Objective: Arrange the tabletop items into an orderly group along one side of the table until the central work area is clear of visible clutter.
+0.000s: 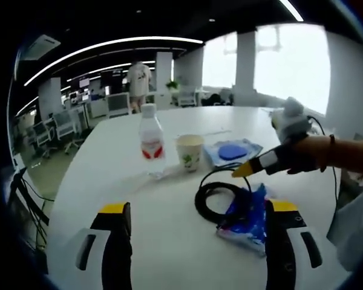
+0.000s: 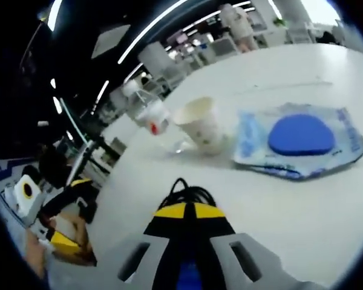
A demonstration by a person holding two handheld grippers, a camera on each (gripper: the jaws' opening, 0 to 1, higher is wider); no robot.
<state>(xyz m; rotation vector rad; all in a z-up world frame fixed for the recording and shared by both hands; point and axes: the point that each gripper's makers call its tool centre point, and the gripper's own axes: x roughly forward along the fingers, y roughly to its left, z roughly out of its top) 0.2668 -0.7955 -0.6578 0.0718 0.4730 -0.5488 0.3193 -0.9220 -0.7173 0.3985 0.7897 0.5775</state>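
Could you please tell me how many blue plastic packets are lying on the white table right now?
2. One packet with a round blue item lies right of the paper cup. The other packet lies nearer, partly under the coiled black cable. Others may be hidden.

Each gripper [image 1: 192, 212] has black jaws, yellow tips and white housings.

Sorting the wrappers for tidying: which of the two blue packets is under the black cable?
The crumpled blue packet nearest the left gripper; the coiled black cable lies on it. The flat packet with the blue disc beside the paper cup lies uncovered.
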